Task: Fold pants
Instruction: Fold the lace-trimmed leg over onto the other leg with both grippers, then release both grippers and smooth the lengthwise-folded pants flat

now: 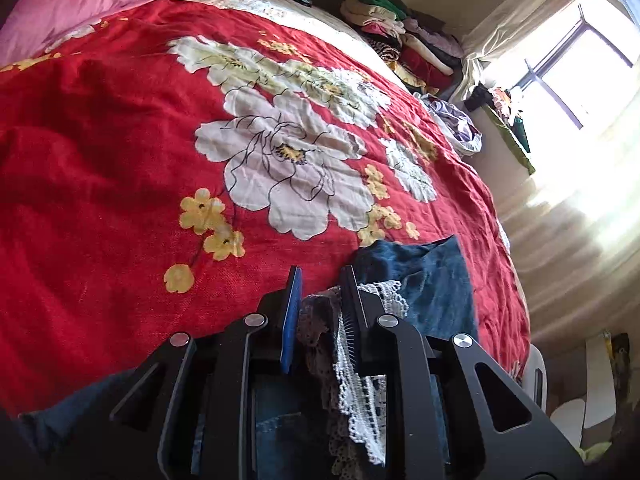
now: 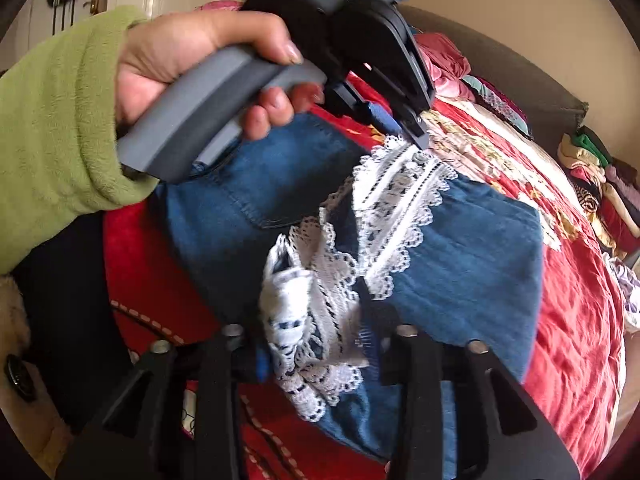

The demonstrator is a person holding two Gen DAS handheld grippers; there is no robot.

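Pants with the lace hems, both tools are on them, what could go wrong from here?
1. Both tools, left and right, grip mostly lace, which could snag or tear if pulled.
2. The denim hangs loosely bunched, so the fold may land crooked on the bedspread.

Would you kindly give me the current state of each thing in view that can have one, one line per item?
denim pants: partly folded on the bed, lace hems lifted.
lace trim: bunched, pinched by both grippers.
left gripper: shut on the lace trim.
right gripper: shut on the lace trim.
red floral bedspread: spread over the bed, wrinkled.
clothes pile: stacked beside the bed.
curtain: drawn aside, window uncovered.
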